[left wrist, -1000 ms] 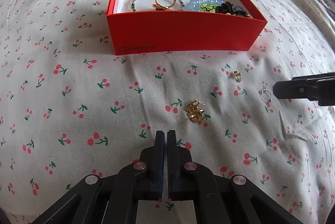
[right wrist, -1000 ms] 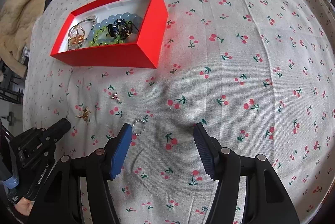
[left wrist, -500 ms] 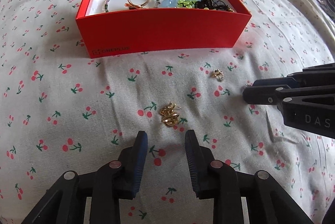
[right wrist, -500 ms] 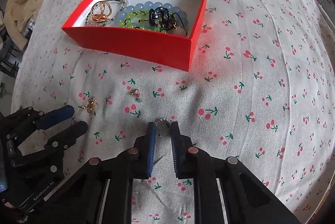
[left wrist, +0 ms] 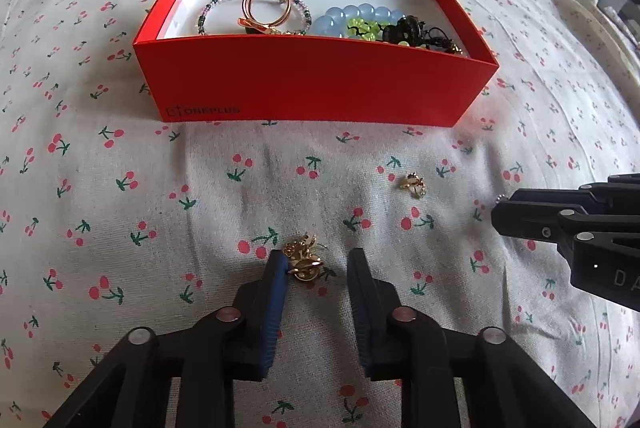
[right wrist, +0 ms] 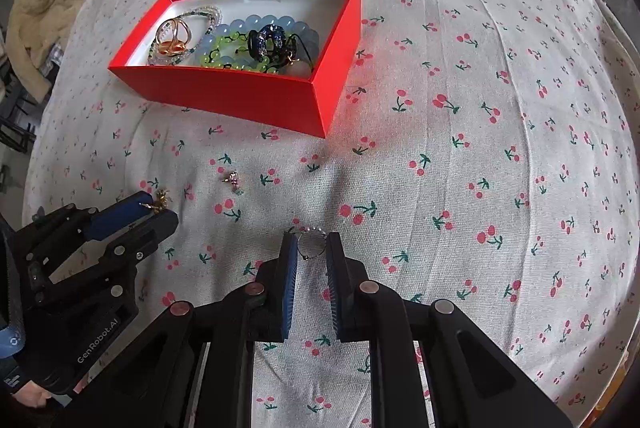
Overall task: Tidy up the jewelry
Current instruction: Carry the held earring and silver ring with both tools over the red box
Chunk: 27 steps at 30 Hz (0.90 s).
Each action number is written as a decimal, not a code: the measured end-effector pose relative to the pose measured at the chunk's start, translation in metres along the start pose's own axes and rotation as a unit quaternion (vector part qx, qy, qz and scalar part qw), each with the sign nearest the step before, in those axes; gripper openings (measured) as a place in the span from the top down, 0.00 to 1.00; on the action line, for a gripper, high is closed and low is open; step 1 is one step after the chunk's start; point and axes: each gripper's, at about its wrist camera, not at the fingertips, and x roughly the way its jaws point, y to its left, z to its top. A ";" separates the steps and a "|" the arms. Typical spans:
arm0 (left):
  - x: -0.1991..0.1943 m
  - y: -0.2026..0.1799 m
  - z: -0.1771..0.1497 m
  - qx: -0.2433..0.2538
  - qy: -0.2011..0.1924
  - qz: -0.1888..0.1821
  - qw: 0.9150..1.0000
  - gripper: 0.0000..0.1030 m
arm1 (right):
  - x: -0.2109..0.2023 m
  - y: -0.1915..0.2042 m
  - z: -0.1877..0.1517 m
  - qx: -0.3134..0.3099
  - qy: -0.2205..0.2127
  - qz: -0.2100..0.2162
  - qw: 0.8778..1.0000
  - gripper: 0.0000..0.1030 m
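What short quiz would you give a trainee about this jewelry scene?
1. True or false: the red box is empty.
2. What sits in the right gripper? A) ring B) blue bracelet C) watch
3. How many jewelry pieces are outside the box?

Key:
1. False: it holds bracelets and gold rings.
2. A: the fingers have just been closing on the ring.
3. Three: the ring, a gold earring and a small earring.
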 end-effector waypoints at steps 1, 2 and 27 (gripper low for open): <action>0.000 -0.001 0.000 0.001 0.000 0.000 1.000 0.88 | 0.000 0.000 0.001 0.001 -0.001 0.001 1.000 0.85; -0.001 -0.001 0.000 0.002 0.000 0.000 1.000 0.88 | 0.002 0.003 0.003 0.002 -0.001 0.001 1.000 0.85; -0.057 0.029 0.038 -0.058 -0.066 -0.020 0.996 0.88 | -0.052 -0.004 0.015 0.051 -0.079 0.056 0.994 0.85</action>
